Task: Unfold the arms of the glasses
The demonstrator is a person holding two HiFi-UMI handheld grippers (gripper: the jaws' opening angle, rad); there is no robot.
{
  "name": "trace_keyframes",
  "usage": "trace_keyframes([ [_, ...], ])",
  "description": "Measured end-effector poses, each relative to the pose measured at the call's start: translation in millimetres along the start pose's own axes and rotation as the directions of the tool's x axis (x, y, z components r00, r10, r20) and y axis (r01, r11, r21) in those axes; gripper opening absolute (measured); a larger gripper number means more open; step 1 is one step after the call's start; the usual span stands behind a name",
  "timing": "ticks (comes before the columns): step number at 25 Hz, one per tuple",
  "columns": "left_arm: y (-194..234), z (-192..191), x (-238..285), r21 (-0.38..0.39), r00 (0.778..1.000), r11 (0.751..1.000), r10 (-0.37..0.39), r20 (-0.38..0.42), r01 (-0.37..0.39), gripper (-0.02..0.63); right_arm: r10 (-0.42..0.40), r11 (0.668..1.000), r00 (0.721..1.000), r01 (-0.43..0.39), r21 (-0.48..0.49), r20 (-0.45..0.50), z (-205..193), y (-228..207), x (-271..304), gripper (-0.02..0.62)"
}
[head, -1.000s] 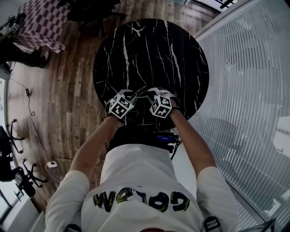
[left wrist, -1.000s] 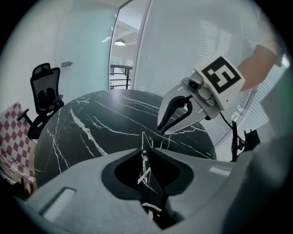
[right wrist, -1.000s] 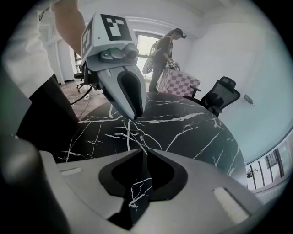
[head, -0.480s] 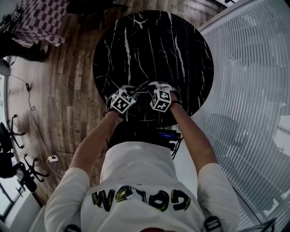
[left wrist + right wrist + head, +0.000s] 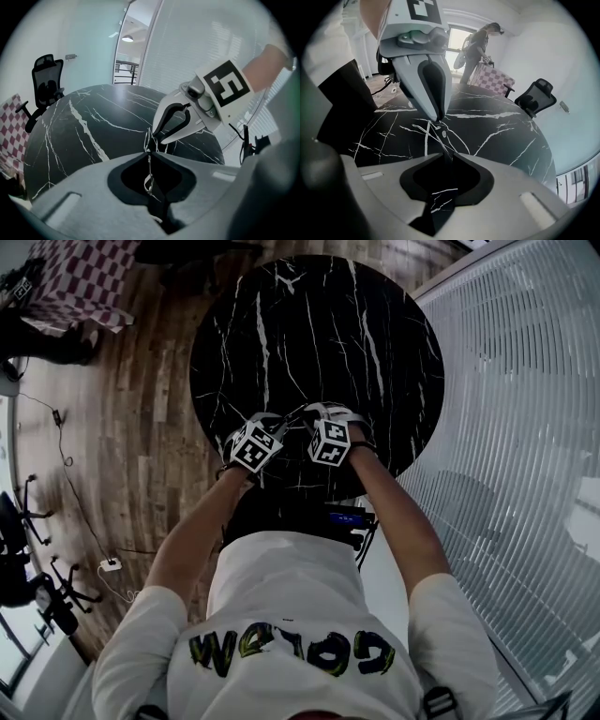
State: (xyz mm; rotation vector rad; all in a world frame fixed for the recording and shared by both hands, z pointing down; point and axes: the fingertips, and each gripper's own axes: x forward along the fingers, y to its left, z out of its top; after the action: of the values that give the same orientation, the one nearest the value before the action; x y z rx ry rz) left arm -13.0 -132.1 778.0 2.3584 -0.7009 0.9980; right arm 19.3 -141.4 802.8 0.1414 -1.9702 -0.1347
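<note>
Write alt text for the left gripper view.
The left gripper, jaws just closing, pinches thin wire glasses over a round black marble table. From upper right, the right gripper, jaws just opened, straddles the same glasses.

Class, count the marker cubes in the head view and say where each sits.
2. One cube rides the left gripper, the other the right gripper, side by side above the table's near edge. None looks hidden.

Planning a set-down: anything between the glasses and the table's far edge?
Nothing. From the glasses to the far edge of the table the marble is bare. The head view shows it best.
</note>
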Motion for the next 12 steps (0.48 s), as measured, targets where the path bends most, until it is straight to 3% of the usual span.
trace_keyframes([
  [12,4.3,-0.1,-2.6,-0.044,0.999,0.998,0.04,0.01,-0.04,0.008,-0.024,0.999,1.0,0.024,-0.023,-0.009,-2.7,1.6,-3.1,0.028],
])
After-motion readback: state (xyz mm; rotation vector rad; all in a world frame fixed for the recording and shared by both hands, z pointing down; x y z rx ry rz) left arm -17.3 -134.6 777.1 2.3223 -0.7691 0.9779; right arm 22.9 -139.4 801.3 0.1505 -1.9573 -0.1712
